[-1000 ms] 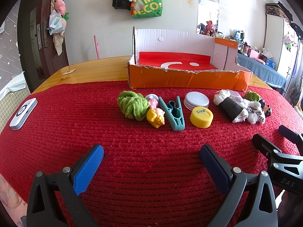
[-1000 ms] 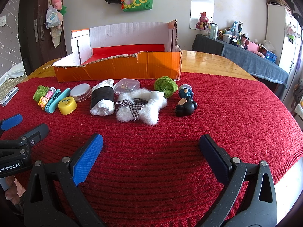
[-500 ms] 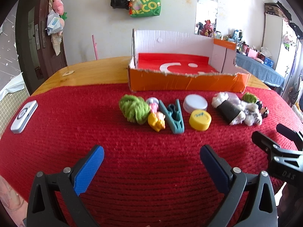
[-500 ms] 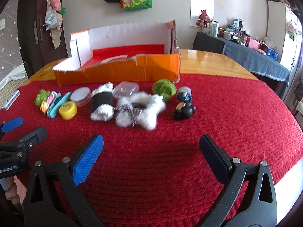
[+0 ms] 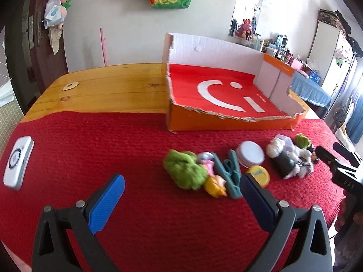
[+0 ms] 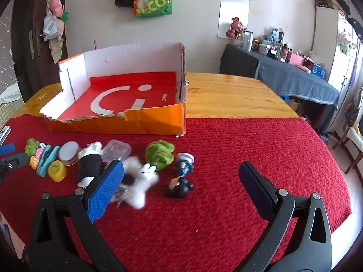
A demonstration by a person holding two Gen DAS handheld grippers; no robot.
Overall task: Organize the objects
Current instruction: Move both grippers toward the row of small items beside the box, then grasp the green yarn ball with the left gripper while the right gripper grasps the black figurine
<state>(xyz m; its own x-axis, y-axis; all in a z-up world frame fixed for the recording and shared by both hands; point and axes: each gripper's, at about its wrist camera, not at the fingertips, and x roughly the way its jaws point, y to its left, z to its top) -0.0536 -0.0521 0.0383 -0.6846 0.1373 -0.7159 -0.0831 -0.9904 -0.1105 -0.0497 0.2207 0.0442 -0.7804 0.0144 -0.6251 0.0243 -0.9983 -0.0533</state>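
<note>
**Both grippers wide over the red cloth, toys lined up short of the box**

Red knitted cloth (image 5: 90, 140) covers the near half of a wooden table (image 5: 109, 88), and that is what I have under both tools. Nearest my left camera, the left gripper (image 5: 181, 195) hangs above the cloth with its fingers spread wide, nothing between them. On the right camera, the right gripper (image 6: 181, 185) is spread just as wide and also holds nothing.

Just past the left gripper's right-hand fingertip I see a yellow cap (image 5: 258, 175), and beside it a teal clip (image 5: 230, 176), a small yellow figure (image 5: 215, 187) and a green yarn ball (image 5: 185, 170), all bunched and touching. Behind the cap lies a white round lid (image 5: 250, 153). Well off to the left on the cloth sits a white remote (image 5: 18, 162).

From the right side, a fluffy white plush (image 6: 140, 181) lies partly behind the blue pad of my left-hand finger (image 6: 104, 190). A black-and-white roll (image 6: 89, 163) lies next to it, with a clear plastic tub (image 6: 116, 150) just behind. Right of the plush lies a black mouse figure (image 6: 179, 187), a blue figure with a white hat (image 6: 185, 164) close behind it, and a second green yarn ball (image 6: 160, 153) near both.

Farther back, an orange cardboard box (image 6: 136, 122) with a red liner and torn front wall rests half on the cloth, half on bare wood. I see nothing inside it. On the far wall hangs a green bag (image 6: 154, 0).
</note>
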